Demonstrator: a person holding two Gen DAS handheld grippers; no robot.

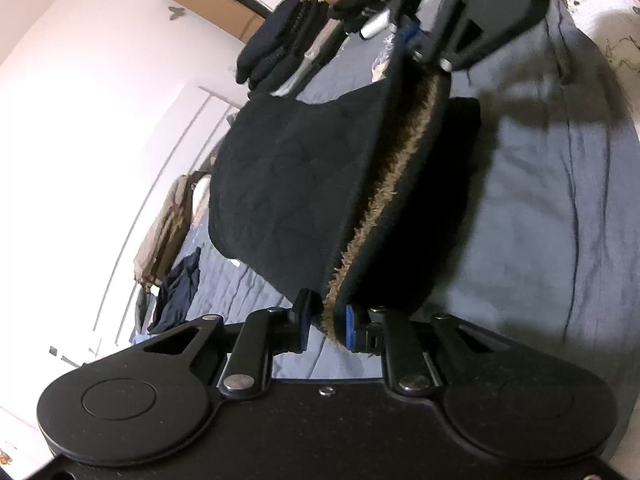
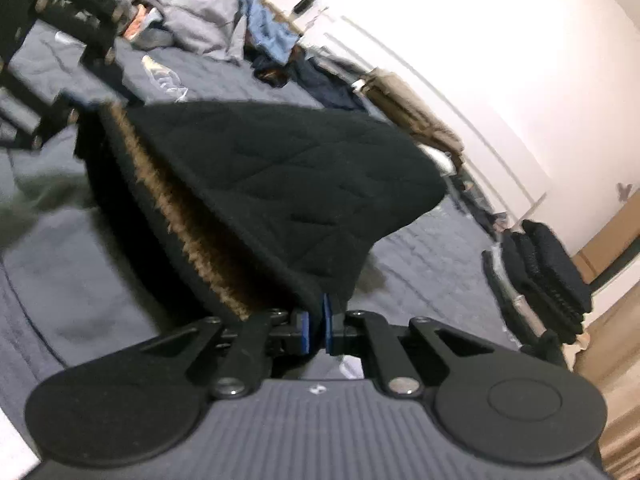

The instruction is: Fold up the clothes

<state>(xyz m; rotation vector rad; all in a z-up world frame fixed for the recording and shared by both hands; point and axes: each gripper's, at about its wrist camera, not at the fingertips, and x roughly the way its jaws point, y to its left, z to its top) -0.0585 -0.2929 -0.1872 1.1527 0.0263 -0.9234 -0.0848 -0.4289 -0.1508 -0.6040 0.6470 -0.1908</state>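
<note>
Above the middle of the bed point(image 1: 540, 208), a black quilted garment point(image 1: 288, 184) with a brown fleecy lining point(image 1: 384, 208) hangs stretched between both grippers. The left gripper point(image 1: 326, 322) pinches one corner of its edge; the right gripper point(image 2: 316, 326) has its jaws pressed tight on the opposite corner. A stack of folded dark clothes point(image 2: 548, 272) sits near the bed's edge, and loose laundry point(image 2: 224, 20) is heaped at its far end.

Left tool point(image 1: 327, 324) clamping black quilted garment point(image 1: 288, 184), lifted above grey bedspread point(image 1: 540, 220)
</note>
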